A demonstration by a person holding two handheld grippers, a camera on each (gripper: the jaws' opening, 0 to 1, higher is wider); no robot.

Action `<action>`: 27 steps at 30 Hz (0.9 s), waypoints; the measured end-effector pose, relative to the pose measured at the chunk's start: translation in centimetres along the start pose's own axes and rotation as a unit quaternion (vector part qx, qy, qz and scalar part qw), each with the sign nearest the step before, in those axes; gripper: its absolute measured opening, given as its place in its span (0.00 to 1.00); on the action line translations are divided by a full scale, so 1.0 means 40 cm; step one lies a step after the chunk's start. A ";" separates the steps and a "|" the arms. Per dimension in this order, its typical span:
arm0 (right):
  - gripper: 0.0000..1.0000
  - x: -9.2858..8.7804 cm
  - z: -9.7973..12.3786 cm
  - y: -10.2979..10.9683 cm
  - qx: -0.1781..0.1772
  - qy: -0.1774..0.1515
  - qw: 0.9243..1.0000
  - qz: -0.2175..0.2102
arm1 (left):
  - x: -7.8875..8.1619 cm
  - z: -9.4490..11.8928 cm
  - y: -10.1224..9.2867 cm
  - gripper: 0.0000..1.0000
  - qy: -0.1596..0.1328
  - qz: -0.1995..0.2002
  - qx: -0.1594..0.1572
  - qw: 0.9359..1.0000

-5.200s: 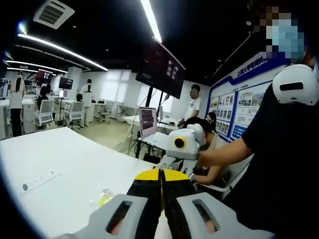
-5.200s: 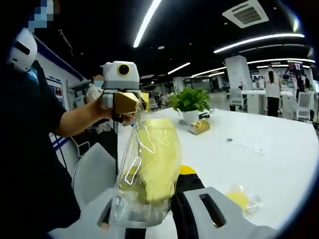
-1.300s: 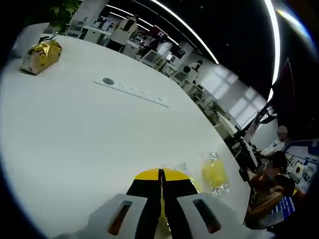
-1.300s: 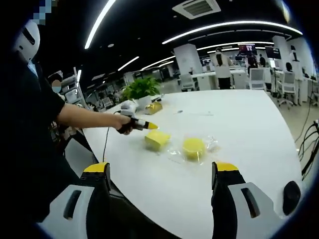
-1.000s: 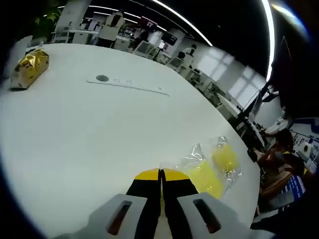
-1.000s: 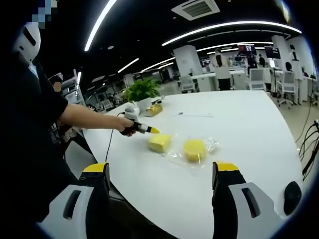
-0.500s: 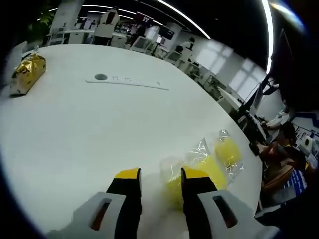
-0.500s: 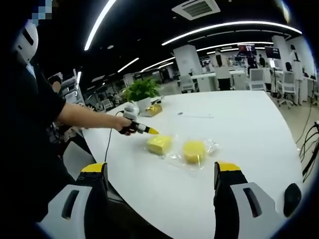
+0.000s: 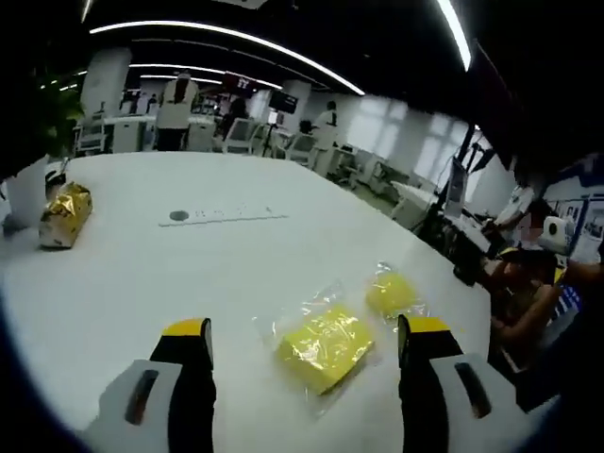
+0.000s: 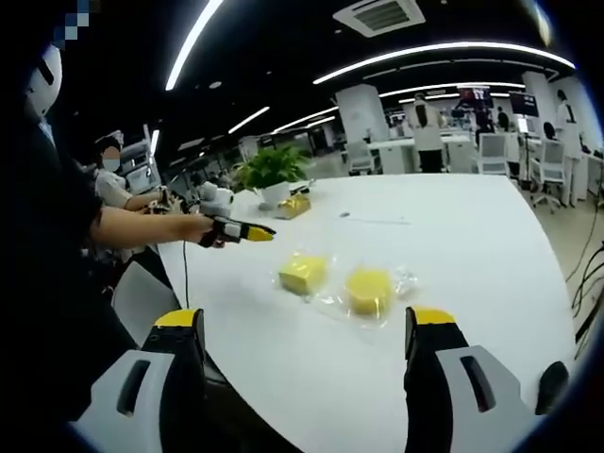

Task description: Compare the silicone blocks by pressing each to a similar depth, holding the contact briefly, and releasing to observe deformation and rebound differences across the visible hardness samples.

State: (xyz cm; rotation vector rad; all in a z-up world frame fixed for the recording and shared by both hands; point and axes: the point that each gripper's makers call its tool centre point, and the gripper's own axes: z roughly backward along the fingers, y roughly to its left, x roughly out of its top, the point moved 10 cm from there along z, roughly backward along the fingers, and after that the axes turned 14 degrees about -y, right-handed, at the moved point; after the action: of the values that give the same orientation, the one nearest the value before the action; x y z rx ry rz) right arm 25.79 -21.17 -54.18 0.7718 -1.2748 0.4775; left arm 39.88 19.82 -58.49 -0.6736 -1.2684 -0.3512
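The left tongs (image 9: 300,342), clamped shut a second ago with their yellow tips together just above the square silicone block (image 9: 325,343), now stand wide open and sit higher and further back from it, so the block lies in the gap between the two jaws with nothing touching it. In the right gripper view the same tongs, held out in the person's hand, have pulled away to the left of the blocks. This reads as a release after a press, which leaves the surface free to be watched for rebound; I can make out no lasting dent at this size. The right tongs (image 10: 306,326) hang open and empty at the near edge of the worktop (image 10: 472,245), as they were.

Both samples rest on the white, smooth, matte worktop, each inside a clear crinkled plastic bag that catches the light. The square block is a flat pale-yellow slab with soft edges; the round silicone block (image 9: 391,292), just beyond it to the right, is a thicker, deeper-yellow puck. Far left sits a gold foil packet (image 9: 63,214), creased and shiny, and a thin white strip (image 9: 223,214) lies across the far side.
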 end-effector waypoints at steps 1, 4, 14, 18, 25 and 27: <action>0.81 0.004 -0.004 -0.004 0.002 -0.001 1.000 0.004 | 0.018 0.007 -0.015 0.87 -0.011 -0.021 -0.011 1.000; 0.81 0.014 -0.015 -0.010 0.005 -0.001 1.000 0.012 | 0.058 0.030 -0.058 0.93 -0.042 -0.053 -0.040 0.997; 0.89 0.051 -0.034 -0.025 0.023 -0.015 0.998 0.054 | 0.119 0.131 -0.157 0.99 -0.076 -0.104 -0.098 0.987; 0.92 0.056 -0.030 -0.027 0.033 -0.016 0.998 0.058 | 0.114 0.186 -0.202 0.99 -0.043 -0.128 -0.133 0.982; 0.96 0.061 -0.022 -0.041 0.037 -0.023 0.997 0.068 | 0.101 0.262 -0.237 0.99 -0.004 -0.114 -0.147 0.982; 0.96 0.054 -0.021 -0.043 0.041 -0.014 0.996 0.075 | 0.101 0.275 -0.247 0.99 -0.001 -0.115 -0.145 0.983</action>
State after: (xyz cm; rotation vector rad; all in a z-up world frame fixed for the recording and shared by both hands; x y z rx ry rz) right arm 28.10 -21.90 -52.61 0.7578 -1.3520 0.6453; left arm 26.86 19.83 -50.42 -0.7738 -1.3125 -0.7369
